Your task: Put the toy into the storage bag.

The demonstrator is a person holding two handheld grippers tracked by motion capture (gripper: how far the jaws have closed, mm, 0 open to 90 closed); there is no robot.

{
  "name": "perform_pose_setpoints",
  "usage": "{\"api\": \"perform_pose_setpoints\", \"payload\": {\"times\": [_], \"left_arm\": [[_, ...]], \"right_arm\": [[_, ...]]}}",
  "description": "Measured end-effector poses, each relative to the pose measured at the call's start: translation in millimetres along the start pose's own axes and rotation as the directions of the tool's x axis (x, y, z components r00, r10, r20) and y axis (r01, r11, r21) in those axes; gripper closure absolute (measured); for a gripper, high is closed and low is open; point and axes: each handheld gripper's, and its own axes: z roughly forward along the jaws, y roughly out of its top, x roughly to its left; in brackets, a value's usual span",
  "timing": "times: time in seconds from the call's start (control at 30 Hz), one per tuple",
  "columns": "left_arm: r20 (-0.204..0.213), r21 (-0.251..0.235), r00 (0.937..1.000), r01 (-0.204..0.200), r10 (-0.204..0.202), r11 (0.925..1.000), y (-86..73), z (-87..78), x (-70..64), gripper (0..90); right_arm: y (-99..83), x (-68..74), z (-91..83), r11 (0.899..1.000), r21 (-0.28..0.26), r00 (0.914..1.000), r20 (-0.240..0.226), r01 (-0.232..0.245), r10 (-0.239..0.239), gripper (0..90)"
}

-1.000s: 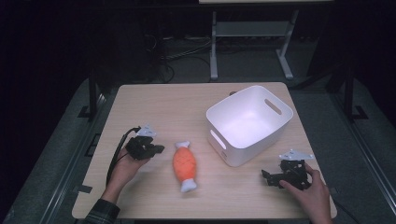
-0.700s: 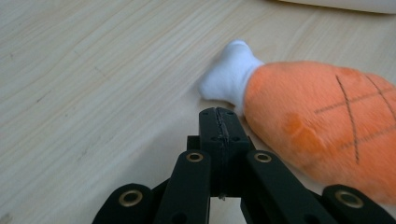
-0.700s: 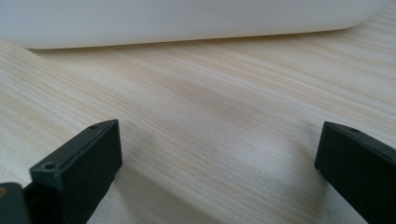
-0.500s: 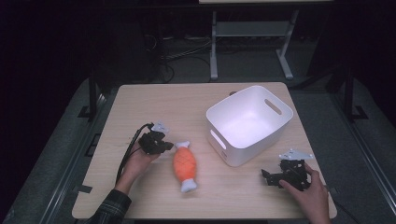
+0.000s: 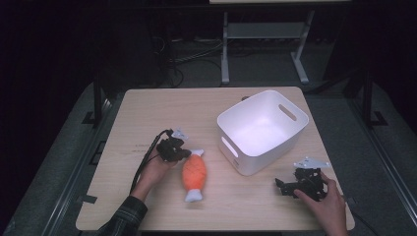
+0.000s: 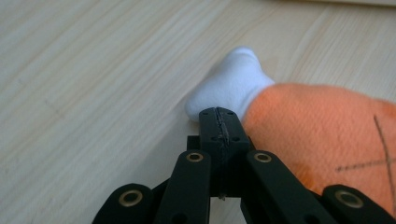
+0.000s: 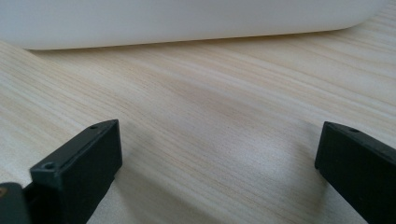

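An orange plush fish (image 5: 194, 173) with white tail and nose ends – lying flat on the wooden table, lengthwise, left of the white bin

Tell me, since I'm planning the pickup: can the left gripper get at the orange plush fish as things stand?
Probably yes. The left gripper sits right beside the plush fish's white end with bare table around, but its jaws are shut and must open first.

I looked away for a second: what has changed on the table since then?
The left gripper slid rightward across the table to the plush fish, jaws shut beside its white end, gripping nothing. The fish, white bin and right gripper stayed put.
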Motion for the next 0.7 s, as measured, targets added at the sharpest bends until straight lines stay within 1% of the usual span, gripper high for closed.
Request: {"api": "perform_pose_setpoints", "payload": {"times": [0.03,0.07,0.17,0.3,0.37,0.47,0.5,0.6,0.67,0.7], "left_arm": [[0.003,-0.004,1.0,-0.004,0.004,1.0,2.7,1.2,-1.7,89.6],[0.003,0.0,0.9999,-0.017,0.017,0.9999,5.5,2.2,-2.5,89.7],[0.016,-0.003,0.9994,-0.03,0.03,0.9996,10.1,6.8,-5.7,89.7],[0.026,-0.001,0.999,-0.035,0.035,0.9994,13.1,13.1,-9.6,89.7],[0.039,-0.003,0.9986,-0.037,0.037,0.9993,14.6,14.5,-10.9,89.7],[0.047,-0.006,0.9981,-0.04,0.04,0.9992,16.7,15.7,-13.0,89.7],[0.055,-0.003,0.9971,-0.053,0.053,0.9986,20.6,16.2,-15.7,89.7],[0.061,-0.01,0.9961,-0.064,0.064,0.9979,25.1,15.9,-18.4,89.7],[0.07,-0.017,0.9941,-0.082,0.083,0.9965,31.4,16.6,-22.6,89.7],[0.074,-0.022,0.9935,-0.085,0.087,0.9961,33.0,17.3,-24.2,89.7]], "right_arm": [[0.0,0.0,0.0,1.0,0.0,1.0,0.0,0.0,0.0,0.1],[0.0,0.1,0.0,1.0,0.0,1.0,0.0,-0.001,0.001,0.2],[0.0,0.1,0.1,1.0,0.0,1.0,0.001,-0.001,0.001,0.2],[0.1,0.2,0.1,1.0,0.0,1.0,0.002,-0.002,0.002,0.2],[0.1,0.2,0.2,1.0,0.0,1.0,0.002,-0.002,0.002,0.1],[0.1,0.1,0.2,1.0,-0.001,1.0,0.003,-0.001,0.001,0.1],[0.1,0.2,0.2,1.0,-0.001,1.0,0.003,-0.001,0.001,0.2],[0.1,0.3,0.3,1.0,0.0,1.0,0.004,-0.002,0.002,0.1],[0.1,0.3,0.3,1.0,-0.001,1.0,0.005,-0.002,0.002,0.1],[0.2,0.4,0.3,1.0,0.0,1.0,0.005,-0.002,0.002,0.1]]}}
